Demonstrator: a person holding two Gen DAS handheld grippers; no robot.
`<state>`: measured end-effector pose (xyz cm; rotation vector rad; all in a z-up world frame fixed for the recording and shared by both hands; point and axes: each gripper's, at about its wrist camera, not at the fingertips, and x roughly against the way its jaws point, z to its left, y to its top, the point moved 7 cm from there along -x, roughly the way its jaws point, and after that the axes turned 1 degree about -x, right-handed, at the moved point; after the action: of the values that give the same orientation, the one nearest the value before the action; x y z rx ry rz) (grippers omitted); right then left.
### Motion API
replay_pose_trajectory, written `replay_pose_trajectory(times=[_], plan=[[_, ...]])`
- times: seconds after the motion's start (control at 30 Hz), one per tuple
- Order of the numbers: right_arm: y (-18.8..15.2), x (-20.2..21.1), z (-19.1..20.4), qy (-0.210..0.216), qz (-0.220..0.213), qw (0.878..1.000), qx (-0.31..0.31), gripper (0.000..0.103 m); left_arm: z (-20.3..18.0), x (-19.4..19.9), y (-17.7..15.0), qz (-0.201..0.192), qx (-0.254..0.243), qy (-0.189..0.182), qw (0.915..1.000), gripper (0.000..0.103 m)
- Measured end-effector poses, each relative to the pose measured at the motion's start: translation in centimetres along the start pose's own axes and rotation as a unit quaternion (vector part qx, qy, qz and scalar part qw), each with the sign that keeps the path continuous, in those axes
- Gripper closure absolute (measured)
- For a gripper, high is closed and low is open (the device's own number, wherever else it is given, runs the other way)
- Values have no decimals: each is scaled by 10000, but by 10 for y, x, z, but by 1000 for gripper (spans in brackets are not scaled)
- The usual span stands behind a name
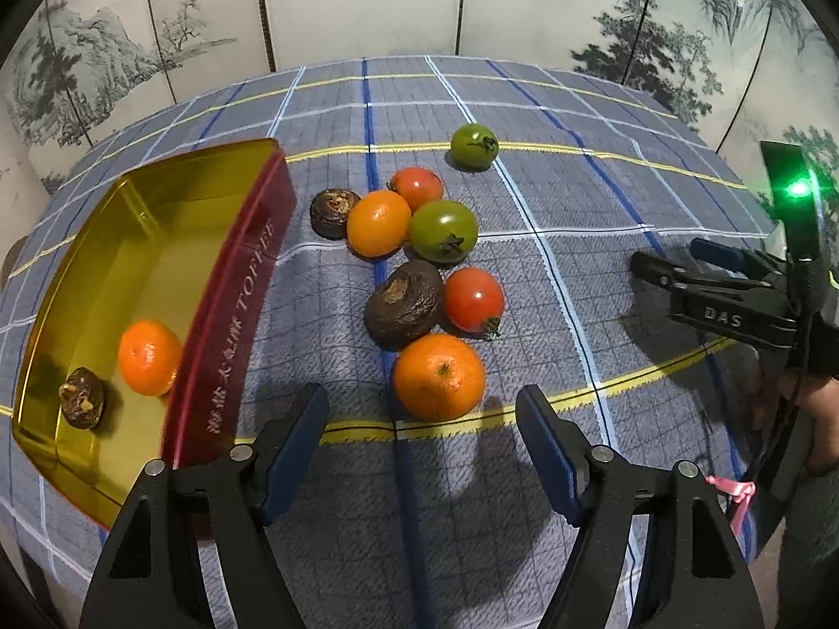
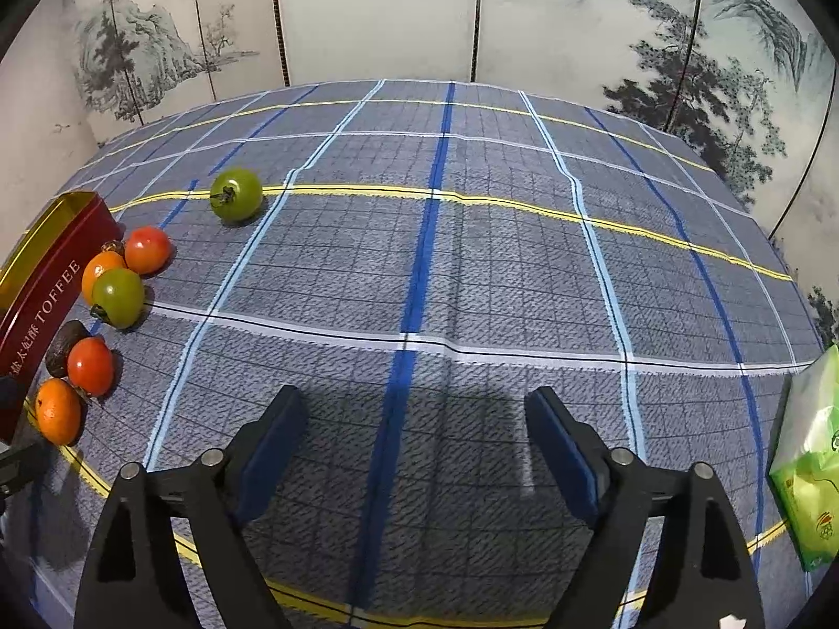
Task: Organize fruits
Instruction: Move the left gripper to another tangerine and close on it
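- Looking along the left gripper (image 1: 422, 409): jaws spread apart, nothing between the blue pads, poised over the plaid tablecloth (image 1: 550, 272) just short of the nearest orange (image 1: 438, 376).
- Touching that orange on its far side: a large dark brown fruit (image 1: 402, 304) and a red tomato (image 1: 474, 300).
- Farther back, clustered tight: a second orange (image 1: 378, 223), a green tomato (image 1: 443, 230), another red tomato (image 1: 417, 187) and a small brown fruit (image 1: 333, 212).
- Alone beyond the cluster, on a yellow stripe: a lone green tomato (image 1: 474, 144).
- At left, a red toffee tin (image 1: 230, 325) with gold lining, holding one orange in the tin (image 1: 149, 357) and a brown fruit in the tin (image 1: 81, 398).
- At the right edge, the right gripper (image 1: 663, 264) seen side-on, a green light above it, a hand (image 1: 818, 419) below; released or clenched cannot be told from this angle.
- Looking along the right gripper (image 2: 417, 419): jaws wide and released, only bare tablecloth (image 2: 472, 272) between the pads.
- Well off to the left, the fruit group beside the tin (image 2: 47, 304); nearest orange (image 2: 57, 411) at the bottom, lone green tomato (image 2: 236, 194) set apart up the cloth.
- At the right edge, a green packet (image 2: 813, 461) lying on the cloth.
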<state>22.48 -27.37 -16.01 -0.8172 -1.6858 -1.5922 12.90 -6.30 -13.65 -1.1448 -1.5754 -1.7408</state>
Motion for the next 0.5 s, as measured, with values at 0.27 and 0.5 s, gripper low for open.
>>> replay_pose_trajectory(times=[0.27,0.5], plan=[[-2,-1,-4,-8,35,10000,-46,11,-7,-16,4,124,36,-18,9999,39],[-3,-3,-6,-11,80,9999,-69,5,-10,-21,8,98,-44,19,9999,52]])
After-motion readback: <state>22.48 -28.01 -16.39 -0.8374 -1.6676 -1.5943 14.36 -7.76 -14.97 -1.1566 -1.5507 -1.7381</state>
